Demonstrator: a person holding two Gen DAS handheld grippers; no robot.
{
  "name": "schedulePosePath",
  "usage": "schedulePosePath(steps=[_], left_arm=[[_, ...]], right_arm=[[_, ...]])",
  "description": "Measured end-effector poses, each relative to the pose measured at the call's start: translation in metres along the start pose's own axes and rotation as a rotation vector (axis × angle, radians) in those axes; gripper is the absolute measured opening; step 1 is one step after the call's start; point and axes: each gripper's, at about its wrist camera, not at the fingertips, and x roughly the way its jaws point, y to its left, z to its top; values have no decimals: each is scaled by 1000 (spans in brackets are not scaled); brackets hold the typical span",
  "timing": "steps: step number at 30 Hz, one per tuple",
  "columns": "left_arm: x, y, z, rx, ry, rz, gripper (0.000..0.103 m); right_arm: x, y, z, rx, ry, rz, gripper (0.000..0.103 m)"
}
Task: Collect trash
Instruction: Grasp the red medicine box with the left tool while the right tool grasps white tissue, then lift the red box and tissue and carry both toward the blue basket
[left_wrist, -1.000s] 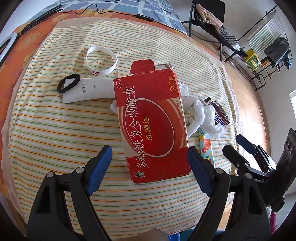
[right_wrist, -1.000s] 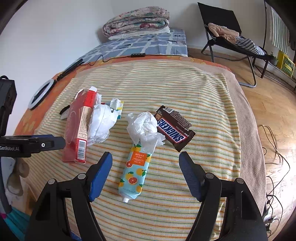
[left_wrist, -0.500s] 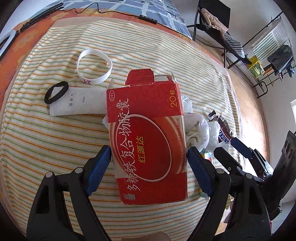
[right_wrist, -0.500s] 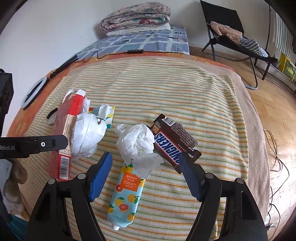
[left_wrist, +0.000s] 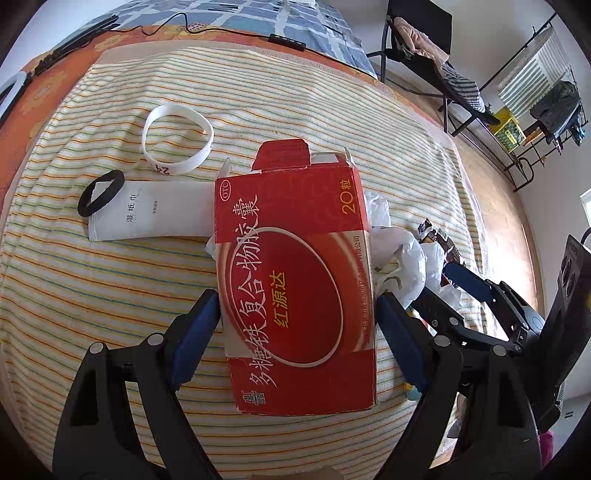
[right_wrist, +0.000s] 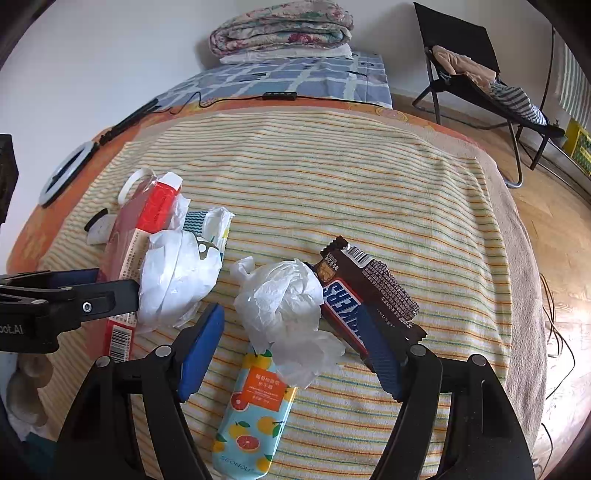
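A red medicine box (left_wrist: 295, 280) lies flat on the striped cloth; it also shows edge-on in the right wrist view (right_wrist: 133, 240). My left gripper (left_wrist: 297, 321) is open, its blue pads on either side of the box, close to its long edges. My right gripper (right_wrist: 291, 343) is open around a crumpled white tissue (right_wrist: 284, 299) that lies on a fruit-print tube (right_wrist: 255, 417). A Snickers wrapper (right_wrist: 365, 295) lies against the right pad. A crumpled white plastic bag (right_wrist: 177, 277) lies between box and tissue.
A white wristband (left_wrist: 177, 144), a black ring (left_wrist: 101, 192) and a white wet-wipe packet (left_wrist: 147, 214) lie left of the box. A wavy-print packet (right_wrist: 210, 225) sits behind the bag. A folding chair (right_wrist: 480, 77) and wood floor are to the right.
Both grippers have moved forward and down. The left one now has the red box between its pads. The right one now has the tissue between its pads.
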Motion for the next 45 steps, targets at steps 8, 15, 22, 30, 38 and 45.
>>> schedulePosePath(steps=[8, 15, 22, 30, 38, 45], left_arm=[[-14, 6, -4, 0, -25, -17, 87], [-36, 14, -7, 8, -59, -22, 87], [-58, 18, -17, 35, -80, -17, 87], [-95, 19, -42, 86, -116, -16, 87], [-124, 23, -80, 139, -124, -15, 87], [-146, 30, -122, 179, -116, -19, 87]], right_arm=[[4, 3, 1, -5, 17, 31, 34], [-10, -1, -4, 6, -19, 65, 27], [-29, 4, -7, -5, -53, 76, 26], [-65, 20, -15, -30, -101, 104, 26], [-99, 41, -37, -62, -124, 137, 26], [-123, 60, -63, -89, -133, 168, 26]])
